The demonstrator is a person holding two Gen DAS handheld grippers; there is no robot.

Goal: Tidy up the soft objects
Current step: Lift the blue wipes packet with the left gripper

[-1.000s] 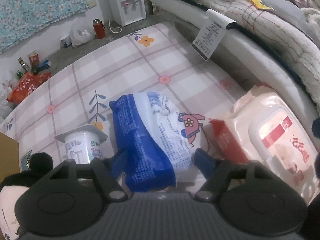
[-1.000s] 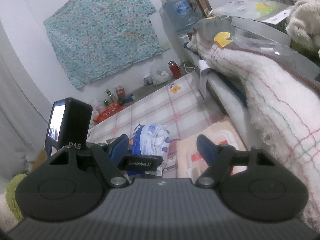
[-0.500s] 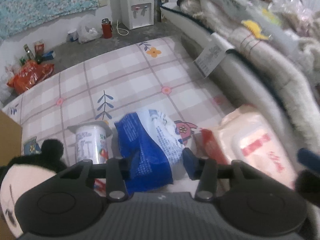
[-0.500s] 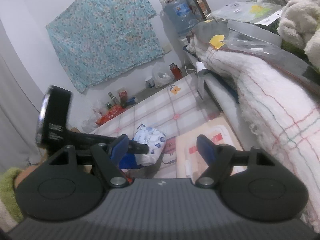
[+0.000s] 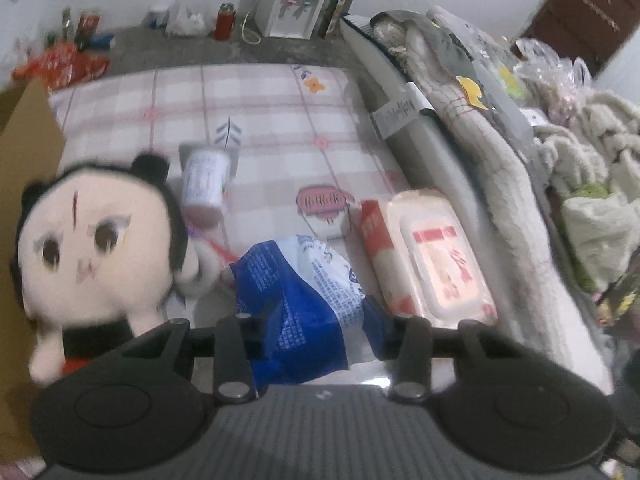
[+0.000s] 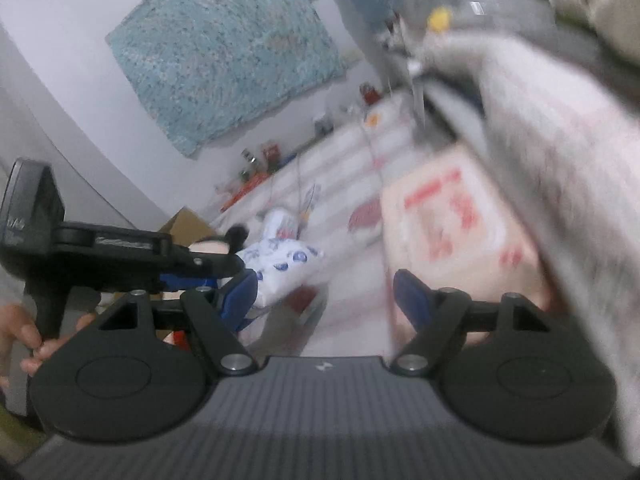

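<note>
My blue-and-white packet [image 5: 304,300] lies near, a pink-and-red wipes pack [image 5: 432,264] to its right, on the pink-checked flowered sheet [image 5: 260,120]; a teal floral cloth [image 6: 224,48] hangs far.

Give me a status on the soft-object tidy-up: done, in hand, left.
Done: nothing looks put away yet. In hand: the left gripper is shut on the blue-and-white soft pack, its jaws having just closed on it. The right gripper is open, nothing between its fingers, pointing toward the pink wet-wipes pack. Left: that wipes pack, the plush doll beside the cardboard box, and the small cup lying on the checked sheet.
</note>
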